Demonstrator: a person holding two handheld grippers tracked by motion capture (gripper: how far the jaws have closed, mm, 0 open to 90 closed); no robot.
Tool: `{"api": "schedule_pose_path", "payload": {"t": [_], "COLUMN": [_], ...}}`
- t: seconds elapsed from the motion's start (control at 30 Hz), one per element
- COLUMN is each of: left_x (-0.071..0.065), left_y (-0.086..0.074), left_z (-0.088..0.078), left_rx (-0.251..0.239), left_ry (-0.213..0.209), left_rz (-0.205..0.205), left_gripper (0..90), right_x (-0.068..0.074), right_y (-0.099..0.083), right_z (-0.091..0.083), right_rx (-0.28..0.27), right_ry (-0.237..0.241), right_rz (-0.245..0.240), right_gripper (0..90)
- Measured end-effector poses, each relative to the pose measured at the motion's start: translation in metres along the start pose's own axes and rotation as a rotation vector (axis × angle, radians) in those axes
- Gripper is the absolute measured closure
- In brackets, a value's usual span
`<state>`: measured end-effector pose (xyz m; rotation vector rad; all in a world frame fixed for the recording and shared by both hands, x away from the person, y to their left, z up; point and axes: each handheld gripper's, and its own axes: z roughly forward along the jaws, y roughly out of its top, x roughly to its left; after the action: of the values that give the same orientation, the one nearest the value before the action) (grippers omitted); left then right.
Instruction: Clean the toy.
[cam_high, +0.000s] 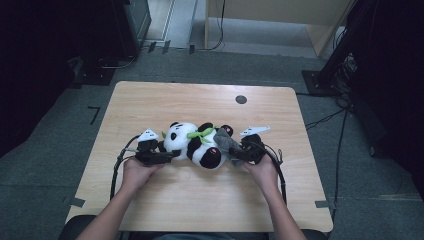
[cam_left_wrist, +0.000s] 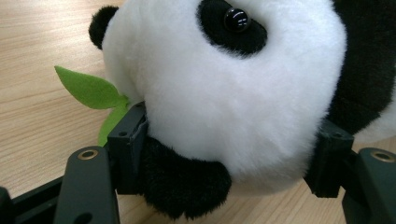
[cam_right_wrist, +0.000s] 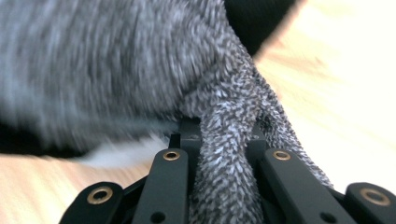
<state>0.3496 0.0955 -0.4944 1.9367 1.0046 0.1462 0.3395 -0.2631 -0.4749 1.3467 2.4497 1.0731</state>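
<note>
High view: plush panda (cam_high: 192, 142) lying on its side near the middle of a pale wood-grain surface (cam_high: 200, 100), fur short and fluffy, black and white, with a green felt leaf (cam_high: 200, 133) at the neck and a grey knitted cloth (cam_high: 226, 142) at its right end. Left gripper (cam_high: 167, 156) at the head end, right gripper (cam_high: 235, 154) at the cloth end, each held in one hand, a black cable looping back from each.

Left gripper view: left gripper (cam_left_wrist: 229, 163) clamped on the rounded white head (cam_left_wrist: 224, 93), black pads (cam_left_wrist: 128, 149) sunk into the pile on both sides; glossy black bead eye (cam_left_wrist: 236, 18) in a dark patch; pointed flat leaf (cam_left_wrist: 91, 88) beside one jaw.

Right gripper view: right gripper (cam_right_wrist: 224, 140) pinched tight on a twisted strand of speckled grey knit (cam_right_wrist: 224, 154), coarse and fuzzy, bunched between the jaws; rest blurred.
</note>
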Motion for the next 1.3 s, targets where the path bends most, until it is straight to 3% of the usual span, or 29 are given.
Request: {"api": "schedule_pose_path", "payload": {"t": [0.13,0.3,0.37,0.43,0.5,0.57,0.87,1.13,1.3], "left_x": [0.002,0.000,0.000,-0.001,-0.001,-0.001,-0.003,-0.004,-0.005], "left_y": [0.000,0.000,0.000,0.000,0.000,0.001,0.001,0.003,0.002], "left_z": [0.000,0.001,0.001,0.001,0.001,0.001,0.001,0.001,0.002], "left_rx": [0.004,0.002,0.006,0.007,0.008,0.007,0.012,0.023,0.017], "left_ry": [-0.002,0.008,0.012,0.015,0.016,0.016,0.024,0.030,0.033], "left_rz": [-0.011,-0.003,0.005,0.004,0.003,0.003,0.000,0.004,-0.006], "left_gripper": [30.8,30.8,30.9,30.8,30.8,30.9,31.2,31.2,31.6], "right_x": [-0.014,-0.031,-0.043,-0.049,-0.051,-0.042,0.009,0.052,0.079], "right_y": [-0.005,-0.005,-0.008,-0.009,-0.006,0.003,0.035,0.050,0.054], "right_z": [0.005,-0.013,-0.020,-0.026,-0.038,-0.052,-0.079,-0.080,-0.068], "right_rx": [0.094,0.013,-0.005,-0.027,-0.099,-0.163,-0.235,-0.209,-0.160], "right_ry": [-0.050,-0.077,-0.089,-0.076,-0.018,0.010,0.055,0.112,0.138], "right_rz": [0.043,0.101,0.154,0.200,0.246,0.226,0.062,-0.036,-0.114], "right_gripper": [78.5,78.4,78.4,78.5,78.5,78.5,78.4,77.8,77.2]}}
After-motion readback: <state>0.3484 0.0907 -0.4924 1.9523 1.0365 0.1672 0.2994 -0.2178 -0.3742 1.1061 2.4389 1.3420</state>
